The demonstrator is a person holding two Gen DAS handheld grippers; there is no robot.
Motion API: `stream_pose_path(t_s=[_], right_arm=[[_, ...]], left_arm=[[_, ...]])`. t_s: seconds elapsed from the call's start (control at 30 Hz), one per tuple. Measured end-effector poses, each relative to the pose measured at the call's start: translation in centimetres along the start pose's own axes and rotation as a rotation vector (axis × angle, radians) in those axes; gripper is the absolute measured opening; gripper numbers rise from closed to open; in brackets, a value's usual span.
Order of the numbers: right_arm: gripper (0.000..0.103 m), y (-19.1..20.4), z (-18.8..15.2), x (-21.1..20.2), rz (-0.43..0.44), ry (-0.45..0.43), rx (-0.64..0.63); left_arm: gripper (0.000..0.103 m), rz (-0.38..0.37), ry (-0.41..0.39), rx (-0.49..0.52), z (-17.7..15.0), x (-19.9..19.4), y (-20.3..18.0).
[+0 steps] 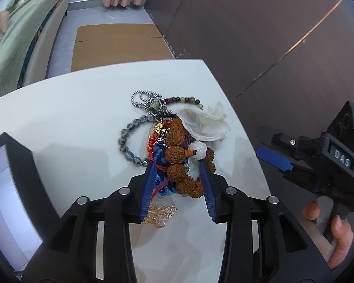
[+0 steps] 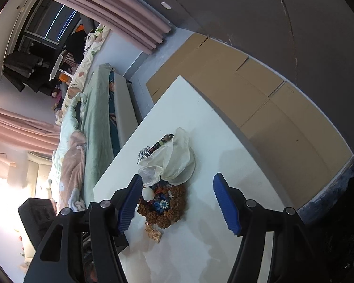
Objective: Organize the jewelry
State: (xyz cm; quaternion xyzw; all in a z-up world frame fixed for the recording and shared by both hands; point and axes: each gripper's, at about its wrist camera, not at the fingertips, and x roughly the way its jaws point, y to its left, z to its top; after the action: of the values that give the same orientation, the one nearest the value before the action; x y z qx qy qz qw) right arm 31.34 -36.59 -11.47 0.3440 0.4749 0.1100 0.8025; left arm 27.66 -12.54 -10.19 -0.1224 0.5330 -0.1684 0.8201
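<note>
Left claw point(image 1: 179, 184) is down over the jewelry heap on the white tabletop point(image 1: 66, 122), its blue fingers point(image 1: 148, 188) straddling the brown seed-bead bracelet point(image 1: 181, 162). The beads sit between the fingers, but whether the pads actually press on them can't be made out. Just beneath the claw, on the near side, lies a gold butterfly brooch point(image 1: 161, 214); it looks clear of the fingers.

To do this well, I'd say the claw should take only the brown beads. Red cord point(image 1: 151, 146) and blue trinkets point(image 1: 160, 158) are tangled right against its left finger, so a slow lift would show what comes along.

Beyond the fingertips: a white pendant point(image 1: 198, 151), a gauze pouch point(image 1: 207, 125), a grey bead bracelet point(image 1: 127, 139), a silver chain point(image 1: 144, 99) and a string of coloured beads point(image 1: 186, 100).

Right claw point(image 2: 179, 202) hangs open and empty, near the same pile, with the brown beads just inside its left finger.

Room to move: bare tabletop spreads to the left claw's left; the edge lies not far to its right, with the dark wall point(image 1: 271, 35) behind. Cardboard point(image 1: 118, 44) lies on the floor past the far edge.
</note>
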Motion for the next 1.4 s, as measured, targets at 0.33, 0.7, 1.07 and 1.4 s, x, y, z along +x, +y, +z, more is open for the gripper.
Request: stream_pose_path(t_s=[0.33, 0.7, 1.07, 1.4], right_arm=[[0.062, -0.3, 0.2, 3.0, 0.0, 0.019, 0.016], [0.084, 2.2, 0.4, 4.9, 0.021, -0.026, -0.023], [0.001, 2.5, -0.3, 4.7, -0.013, -0.017, -0.039], [0.001, 4.4, -1.3, -0.1, 0.063, -0.112, -0.104]], left_arm=[[0.019, 0.014, -0.02, 0.03, -0.2, -0.1, -0.3], [0.018, -0.056, -0.07, 0.016, 0.4, -2.5, 0.3], [0.018, -0.083, -0.144, -0.005, 0.9, -5.9, 1.1], [0.018, -0.113, -0.253, -0.038, 0.5, -11.3, 2.7]])
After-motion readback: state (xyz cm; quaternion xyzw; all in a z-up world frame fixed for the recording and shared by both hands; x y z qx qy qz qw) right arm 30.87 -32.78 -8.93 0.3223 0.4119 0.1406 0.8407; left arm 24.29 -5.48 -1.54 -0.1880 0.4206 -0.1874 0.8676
